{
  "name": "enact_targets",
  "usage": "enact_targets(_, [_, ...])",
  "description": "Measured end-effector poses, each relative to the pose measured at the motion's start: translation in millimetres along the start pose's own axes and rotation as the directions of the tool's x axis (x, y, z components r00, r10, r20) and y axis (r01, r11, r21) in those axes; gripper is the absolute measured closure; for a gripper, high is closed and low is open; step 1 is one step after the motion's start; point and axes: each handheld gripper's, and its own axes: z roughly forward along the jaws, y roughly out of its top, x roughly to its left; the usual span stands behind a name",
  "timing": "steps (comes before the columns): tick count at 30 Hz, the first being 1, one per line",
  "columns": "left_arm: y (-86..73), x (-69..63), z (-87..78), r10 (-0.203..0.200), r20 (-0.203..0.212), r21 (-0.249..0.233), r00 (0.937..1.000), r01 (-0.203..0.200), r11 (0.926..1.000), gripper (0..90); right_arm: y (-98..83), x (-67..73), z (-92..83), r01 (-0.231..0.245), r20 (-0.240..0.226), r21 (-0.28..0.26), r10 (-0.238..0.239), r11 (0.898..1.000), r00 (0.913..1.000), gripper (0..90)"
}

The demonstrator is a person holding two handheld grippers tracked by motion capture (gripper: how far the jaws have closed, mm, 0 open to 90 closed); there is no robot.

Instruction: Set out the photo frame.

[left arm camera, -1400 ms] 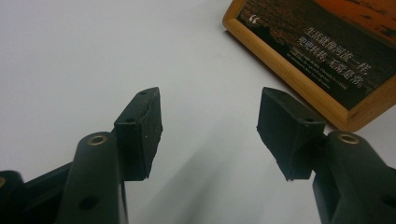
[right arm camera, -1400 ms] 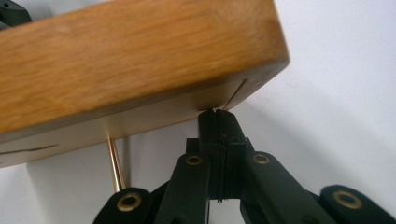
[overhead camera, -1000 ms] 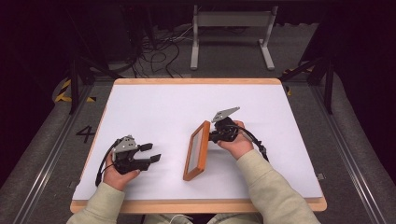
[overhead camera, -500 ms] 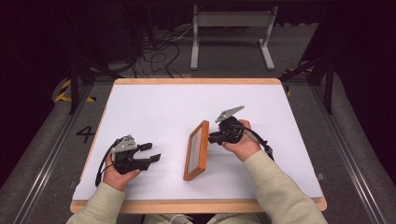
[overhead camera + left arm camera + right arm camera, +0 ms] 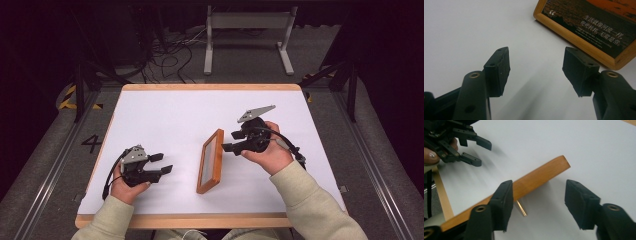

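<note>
A wooden picture frame [image 5: 210, 161] stands tilted on its long edge in the middle of the white table [image 5: 165, 115]. Its dark picture with white text [image 5: 586, 27] faces my left gripper. My left gripper [image 5: 165, 163] rests low on the table to the frame's left, open and empty [image 5: 536, 71], with the frame's near corner just beyond its jaws. My right gripper [image 5: 229, 141] hovers just right of the frame's far end, open [image 5: 539, 202]. From behind it I see the frame's top edge [image 5: 536, 178], a thin brass strut [image 5: 520, 208] beneath it, and the left gripper [image 5: 482, 153] farther off.
The table has a wooden rim [image 5: 200, 220]. Beyond its far edge stand a metal support [image 5: 247, 22] and loose cables [image 5: 170, 60] on the floor. Dark rails run along both sides, with a painted 4 [image 5: 92, 144] on the floor at left.
My right gripper has drawn back a little to the right, away from the frame's far end. The frame and the left gripper have stayed put.
</note>
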Motion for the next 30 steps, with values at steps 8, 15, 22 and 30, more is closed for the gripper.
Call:
enact_targets(8, [-0.1, -0.2, 0.1, 0.001, -0.004, -0.002, 1.0000, -0.001, 1.0000, 39.8, 6.9, 15.2, 16.1, -0.038, 0.022, 0.046, 0.037, 0.998, 0.9991, 25.4])
enact_targets(15, [-0.3, -0.1, -0.5, 0.000, -0.002, 0.000, 1.0000, 0.000, 1.0000, 39.7, 5.2, 17.2, 34.6, -0.077, 0.009, 0.093, 0.077, 0.993, 0.9970, 20.3])
enact_targets(22, [-0.2, 0.0, -0.1, 0.005, -0.002, 0.001, 1.0000, -0.005, 1.0000, 39.5, 0.1, 18.0, 55.7, -0.143, -0.034, 0.144, 0.150, 0.979, 0.9882, 19.6])
enact_targets(30, [-0.3, -0.2, -0.8, 0.001, -0.003, -0.001, 1.0000, -0.001, 1.0000, 39.4, -0.9, 17.3, 69.1, -0.225, -0.040, 0.211, 0.238, 0.951, 0.9704, 30.5])
